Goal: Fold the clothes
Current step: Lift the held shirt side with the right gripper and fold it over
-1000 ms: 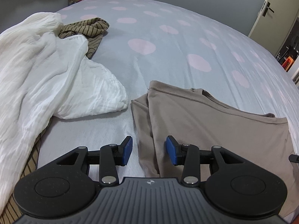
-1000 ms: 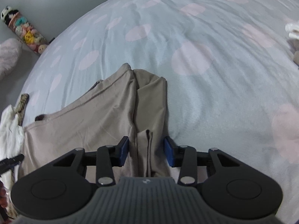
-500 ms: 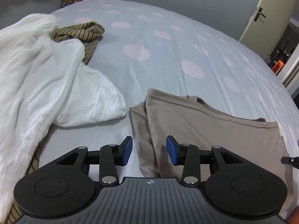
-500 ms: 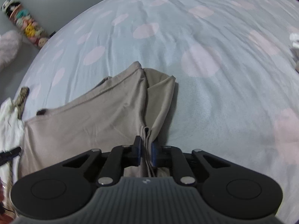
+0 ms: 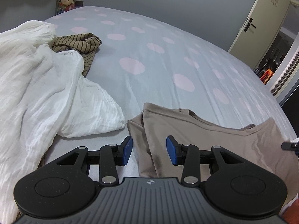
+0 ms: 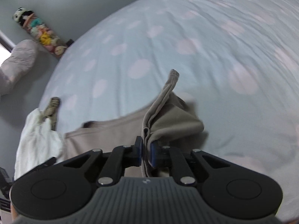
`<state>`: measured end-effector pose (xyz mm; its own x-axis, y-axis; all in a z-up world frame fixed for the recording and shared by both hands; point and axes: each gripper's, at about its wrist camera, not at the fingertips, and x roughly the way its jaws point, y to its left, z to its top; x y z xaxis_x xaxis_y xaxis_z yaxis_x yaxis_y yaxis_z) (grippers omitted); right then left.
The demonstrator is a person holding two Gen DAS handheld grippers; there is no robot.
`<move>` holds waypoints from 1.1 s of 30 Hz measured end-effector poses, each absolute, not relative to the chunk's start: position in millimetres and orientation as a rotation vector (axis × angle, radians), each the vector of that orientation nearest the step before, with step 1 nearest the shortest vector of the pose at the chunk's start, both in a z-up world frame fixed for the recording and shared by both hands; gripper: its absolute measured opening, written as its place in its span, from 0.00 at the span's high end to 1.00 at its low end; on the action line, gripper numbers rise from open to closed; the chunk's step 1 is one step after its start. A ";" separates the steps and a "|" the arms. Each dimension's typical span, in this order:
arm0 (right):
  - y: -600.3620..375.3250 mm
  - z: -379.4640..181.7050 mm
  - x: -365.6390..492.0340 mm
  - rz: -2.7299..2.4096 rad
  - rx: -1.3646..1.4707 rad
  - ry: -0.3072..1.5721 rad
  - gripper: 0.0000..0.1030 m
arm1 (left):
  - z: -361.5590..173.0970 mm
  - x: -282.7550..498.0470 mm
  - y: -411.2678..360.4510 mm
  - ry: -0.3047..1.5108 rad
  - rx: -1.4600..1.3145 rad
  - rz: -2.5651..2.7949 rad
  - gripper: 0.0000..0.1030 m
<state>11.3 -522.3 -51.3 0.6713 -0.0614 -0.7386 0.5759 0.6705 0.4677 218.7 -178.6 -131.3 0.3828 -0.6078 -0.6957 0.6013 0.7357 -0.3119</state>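
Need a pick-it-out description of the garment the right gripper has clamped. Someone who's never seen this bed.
Start from the pale blue bed sheet with pink dots. Near its front edge lies the taupe shirt, plain and smooth, its right side pinched and lifted by the right gripper. Its neighbours are a crinkled white garment and a brown striped garment.
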 end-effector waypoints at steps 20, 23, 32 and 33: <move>-389.1 -32.7 149.0 -0.145 0.674 0.799 0.90 | -129.3 223.5 -166.6 0.888 -0.069 -0.794 0.64; -372.8 -42.3 165.4 -0.123 0.669 0.816 0.90 | -132.0 227.5 -163.4 0.904 -0.087 -0.774 0.64; -345.7 -85.8 188.6 -0.088 0.670 0.903 0.90 | -143.4 238.0 -155.5 0.970 -0.098 -0.691 0.65; -344.2 -90.5 189.9 -0.085 0.670 0.913 0.90 | -145.4 239.3 -153.9 0.982 -0.101 -0.680 0.66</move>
